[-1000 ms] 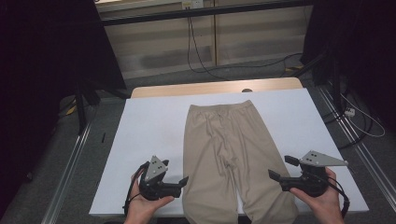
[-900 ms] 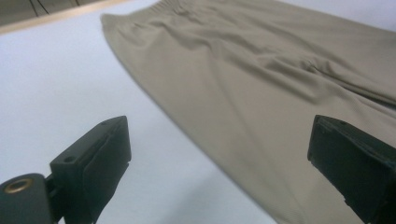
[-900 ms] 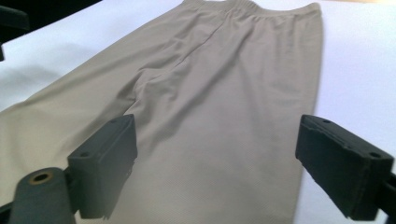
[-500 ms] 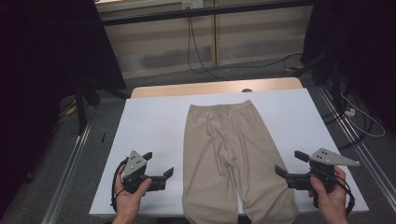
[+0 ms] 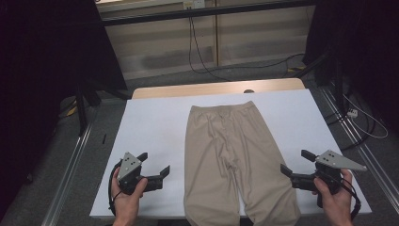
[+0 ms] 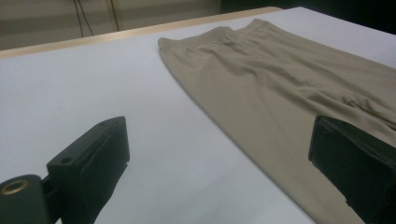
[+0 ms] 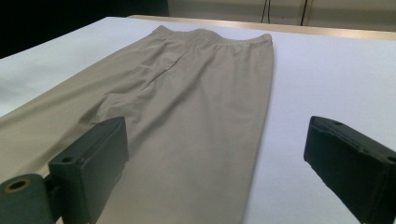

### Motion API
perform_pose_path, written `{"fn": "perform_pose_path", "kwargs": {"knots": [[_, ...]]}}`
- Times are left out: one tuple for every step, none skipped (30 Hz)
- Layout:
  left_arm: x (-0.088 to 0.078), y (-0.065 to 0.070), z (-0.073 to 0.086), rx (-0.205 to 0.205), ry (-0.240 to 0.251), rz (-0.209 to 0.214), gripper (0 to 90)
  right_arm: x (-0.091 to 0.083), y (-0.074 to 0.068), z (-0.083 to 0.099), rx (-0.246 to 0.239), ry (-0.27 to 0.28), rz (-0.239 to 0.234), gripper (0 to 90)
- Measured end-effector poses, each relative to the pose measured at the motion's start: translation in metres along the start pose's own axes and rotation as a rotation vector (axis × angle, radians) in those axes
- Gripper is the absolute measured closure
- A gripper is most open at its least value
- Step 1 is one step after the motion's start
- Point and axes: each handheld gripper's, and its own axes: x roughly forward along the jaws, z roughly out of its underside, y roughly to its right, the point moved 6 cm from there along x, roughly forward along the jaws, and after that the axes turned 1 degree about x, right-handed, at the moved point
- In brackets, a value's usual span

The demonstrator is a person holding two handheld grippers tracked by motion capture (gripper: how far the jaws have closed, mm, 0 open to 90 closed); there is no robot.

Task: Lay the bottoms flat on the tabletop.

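A pair of beige trousers (image 5: 230, 155) lies flat on the white table cover (image 5: 155, 122), waistband at the far end and legs toward the near edge. My left gripper (image 5: 154, 163) is held over the cover just left of the left leg, jaws open and empty. In the left gripper view the trousers (image 6: 280, 88) run past the right jaw of the gripper (image 6: 219, 163). My right gripper (image 5: 295, 161) is beside the right leg; its jaws have just been opening and nothing is between them. In the right gripper view the gripper (image 7: 215, 163) straddles the edge of the trousers (image 7: 196, 88).
A strip of wooden tabletop (image 5: 216, 88) shows beyond the cover. Metal rails (image 5: 70, 174) run along both sides of the table. Cables (image 5: 197, 52) lie on the floor behind, and dark curtains stand left and right.
My left gripper has drawn away to the left from the trouser leg, then stopped. The right gripper has shifted slightly right and its jaws stand a little wider.
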Motion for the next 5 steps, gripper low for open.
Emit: {"fn": "perform_pose_path", "kwargs": {"knots": [[0.0006,0.0004,0.0004,-0.004,0.000,0.003,5.5,0.0001,-0.0001,0.0002,0.002,-0.001,0.002,6.2],[0.0007,0.0001,0.0008,-0.001,-0.004,0.008,5.4,0.0002,0.0000,0.0000,0.003,0.000,0.001,6.2],[0.0010,0.0000,0.0009,-0.001,-0.005,0.010,5.5,0.0002,0.0000,-0.0002,0.004,0.002,-0.001,6.1],[0.0013,0.0000,0.0008,0.000,-0.004,0.009,5.5,0.0002,0.0002,-0.0002,0.003,0.002,-0.001,6.1],[0.0013,-0.0001,0.0009,0.000,-0.010,0.009,5.5,0.0003,0.0003,0.0001,0.004,-0.001,-0.001,6.1]]}}
